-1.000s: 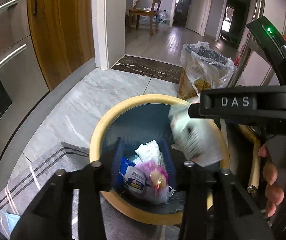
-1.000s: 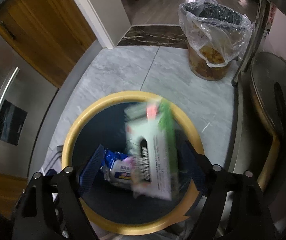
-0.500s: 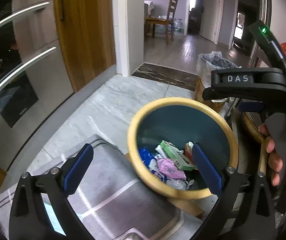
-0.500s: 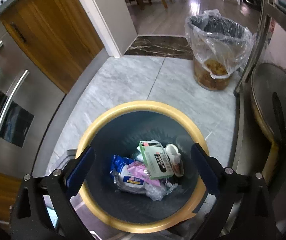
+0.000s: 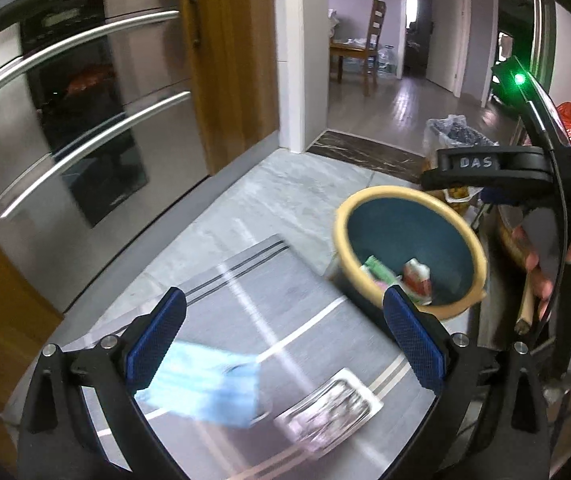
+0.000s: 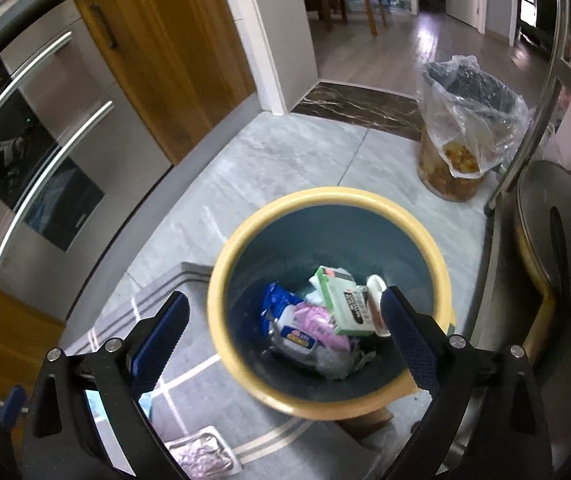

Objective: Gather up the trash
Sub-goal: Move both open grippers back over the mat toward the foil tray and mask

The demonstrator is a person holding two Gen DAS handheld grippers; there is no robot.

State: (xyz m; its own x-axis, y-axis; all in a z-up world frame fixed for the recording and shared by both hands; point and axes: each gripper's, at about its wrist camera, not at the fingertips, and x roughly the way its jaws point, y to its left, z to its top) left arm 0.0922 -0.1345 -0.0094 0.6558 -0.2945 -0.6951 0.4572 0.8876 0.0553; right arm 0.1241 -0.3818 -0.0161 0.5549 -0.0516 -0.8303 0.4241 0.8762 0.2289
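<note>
Left wrist view: the left tongs (image 5: 281, 334), spread wide and gripping nothing, hang over a grey striped mat (image 5: 285, 280) on which two pieces of trash lie: one blue face mask (image 5: 201, 388) and one clear plastic packet (image 5: 329, 410), just beside each other. One yellow-rimmed bin (image 5: 341, 236) stands at the mat's far edge, near a second, bag-lined bin (image 6: 465, 128) farther off on the tiled floor. In the right wrist view, the right tongs (image 6: 281, 334), likewise spread and empty, hang above the yellow-rimmed bin, which contains one green-and-white box (image 6: 337, 300), one blue wrapper (image 6: 281, 312), a pink wrapper (image 6: 321, 320) and other scraps too jumbled to count.
</note>
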